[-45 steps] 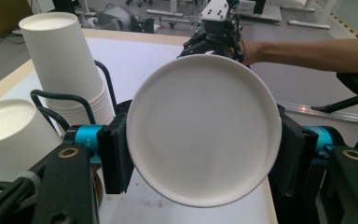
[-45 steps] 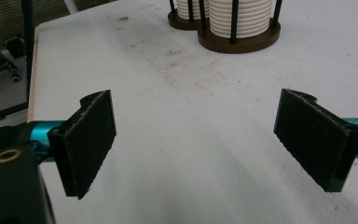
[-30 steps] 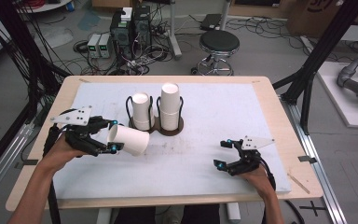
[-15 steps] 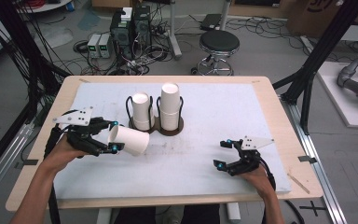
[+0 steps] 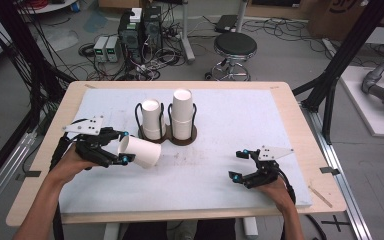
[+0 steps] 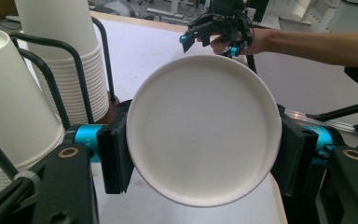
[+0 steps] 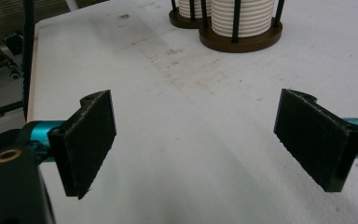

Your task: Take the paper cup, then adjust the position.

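Surface: white mat (image 5: 205, 175) on wooden table.
Left gripper (image 5: 123, 148): clamps a paper cup (image 5: 140, 151) sideways above the mat, probably for stacking.
Right gripper (image 5: 238, 165): jaws wide, empty, waiting.
Beyond: cup stacks (image 5: 181, 114) in a rack (image 5: 167, 134).

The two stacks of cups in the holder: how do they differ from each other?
The left stack is shorter; the right stack rises higher above the wire holder. In the high view the left stack stands nearer the left gripper, which holds a single cup on its side; the right stack is farther from it. Both are white paper cups, upside down, in one holder.
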Demonstrator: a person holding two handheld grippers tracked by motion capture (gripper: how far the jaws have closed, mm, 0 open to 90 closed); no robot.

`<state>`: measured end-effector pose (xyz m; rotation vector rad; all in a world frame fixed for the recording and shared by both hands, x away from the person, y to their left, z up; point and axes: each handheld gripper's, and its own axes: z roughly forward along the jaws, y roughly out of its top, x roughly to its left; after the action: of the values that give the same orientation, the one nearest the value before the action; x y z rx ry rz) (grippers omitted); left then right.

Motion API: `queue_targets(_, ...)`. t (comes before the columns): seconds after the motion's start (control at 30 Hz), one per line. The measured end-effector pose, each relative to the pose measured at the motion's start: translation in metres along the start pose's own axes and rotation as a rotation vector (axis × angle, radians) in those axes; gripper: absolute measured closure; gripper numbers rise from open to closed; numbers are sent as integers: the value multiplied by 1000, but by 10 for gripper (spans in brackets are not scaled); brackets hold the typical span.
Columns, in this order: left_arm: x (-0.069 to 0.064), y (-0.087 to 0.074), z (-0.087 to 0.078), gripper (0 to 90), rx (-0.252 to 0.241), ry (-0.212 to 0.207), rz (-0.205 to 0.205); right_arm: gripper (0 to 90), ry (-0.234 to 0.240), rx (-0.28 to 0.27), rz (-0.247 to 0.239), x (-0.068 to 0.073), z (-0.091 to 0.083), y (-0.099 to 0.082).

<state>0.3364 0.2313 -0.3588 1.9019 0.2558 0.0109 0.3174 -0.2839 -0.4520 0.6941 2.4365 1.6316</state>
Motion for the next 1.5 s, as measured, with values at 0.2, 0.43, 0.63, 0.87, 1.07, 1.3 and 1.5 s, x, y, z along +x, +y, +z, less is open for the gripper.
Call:
queue_targets(0.2, -3, 2, 2, 343, -10, 5, 4, 134, 3, -9, -5, 0, -1, 0)
queue_targets(0.43, -4, 2, 5, 343, -10, -4, 6, 134, 12, -33, 27, -3, -3, -1)
queue_targets(0.63, -6, 3, 3, 343, -31, -7, 14, 133, 9, -48, 27, -5, -4, -1)
queue_targets(0.87, -8, 1, 2, 343, -62, -10, 21, 133, 22, -45, 35, -4, -10, 3)
queue_targets(1.07, -9, -6, 4, 343, -77, -10, 10, 133, 36, -130, 1, -1, -19, 23)
queue_targets(1.3, -14, -11, 7, 343, -102, -16, 16, 133, 84, -155, -37, 9, -12, 48)
queue_targets(1.5, -16, -14, 8, 343, -116, -18, 20, 133, 120, -159, -67, 16, -3, 66)
